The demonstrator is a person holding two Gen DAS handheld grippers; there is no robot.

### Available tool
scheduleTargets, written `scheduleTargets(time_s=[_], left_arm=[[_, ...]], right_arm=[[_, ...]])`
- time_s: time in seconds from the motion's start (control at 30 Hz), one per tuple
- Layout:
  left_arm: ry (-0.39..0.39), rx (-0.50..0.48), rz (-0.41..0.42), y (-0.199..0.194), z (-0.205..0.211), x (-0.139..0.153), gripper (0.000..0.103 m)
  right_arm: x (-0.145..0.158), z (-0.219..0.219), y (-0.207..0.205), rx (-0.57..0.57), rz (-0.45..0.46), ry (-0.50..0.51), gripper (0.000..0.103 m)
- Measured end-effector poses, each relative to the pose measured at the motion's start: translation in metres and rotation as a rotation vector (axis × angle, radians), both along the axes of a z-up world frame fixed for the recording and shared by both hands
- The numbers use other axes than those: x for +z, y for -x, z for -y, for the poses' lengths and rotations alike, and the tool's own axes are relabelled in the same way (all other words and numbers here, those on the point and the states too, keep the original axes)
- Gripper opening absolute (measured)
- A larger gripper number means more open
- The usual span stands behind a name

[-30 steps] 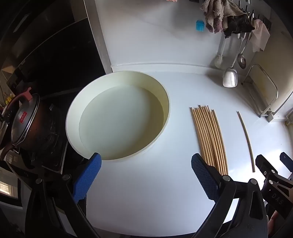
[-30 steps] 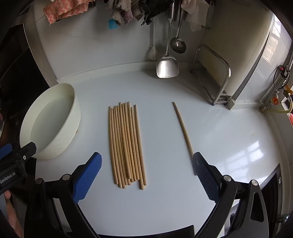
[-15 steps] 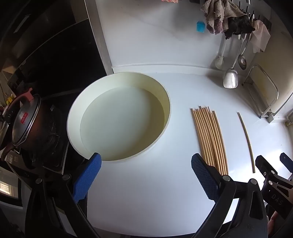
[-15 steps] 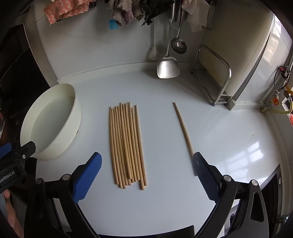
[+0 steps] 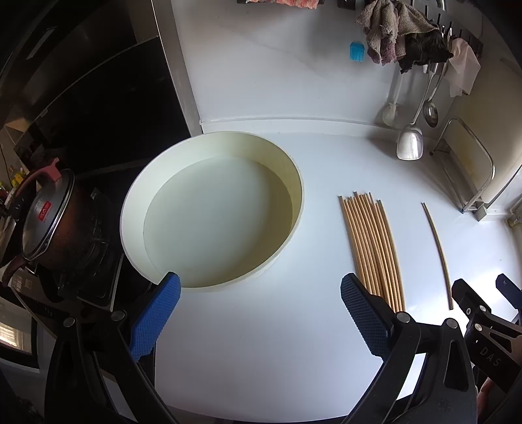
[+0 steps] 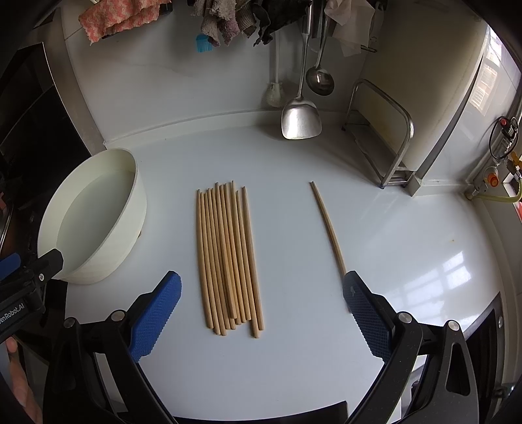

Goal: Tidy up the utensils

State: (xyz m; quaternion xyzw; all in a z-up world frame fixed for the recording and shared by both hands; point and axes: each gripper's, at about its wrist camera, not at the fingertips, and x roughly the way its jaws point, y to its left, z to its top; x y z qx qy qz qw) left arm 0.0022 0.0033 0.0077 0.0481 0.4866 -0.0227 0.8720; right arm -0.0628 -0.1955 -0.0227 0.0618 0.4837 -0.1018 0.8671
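Chopsticks lie lengthwise, pointing away toward the wall; both grippers' jaws wide open, empty.

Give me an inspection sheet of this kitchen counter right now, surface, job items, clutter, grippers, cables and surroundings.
Surface: white counter, glossy, window reflection at right.
Job's things: chopstick bundle lying side by side; single chopstick apart, to their right; round white basin to their left, nothing seen inside.
Clutter: nothing seen loose on the counter.
Grippers: left gripper open, holding nothing, in front of the basin; right gripper open, holding nothing, above the bundle's near ends.
Cables: yellow hose at far right wall.
Surroundings: hanging spatula, ladle, cloths; metal rack; lidded pot on stove.
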Motion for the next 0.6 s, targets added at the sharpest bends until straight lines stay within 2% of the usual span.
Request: scheduleTargets(time_s=[0.6], left_arm=[[0.0,-0.001,0.003,0.0025,0.0015,0.0006,0.097]], right_arm=[[0.0003,-0.0006,0.0005,0.0,0.002,0.0,0.095]])
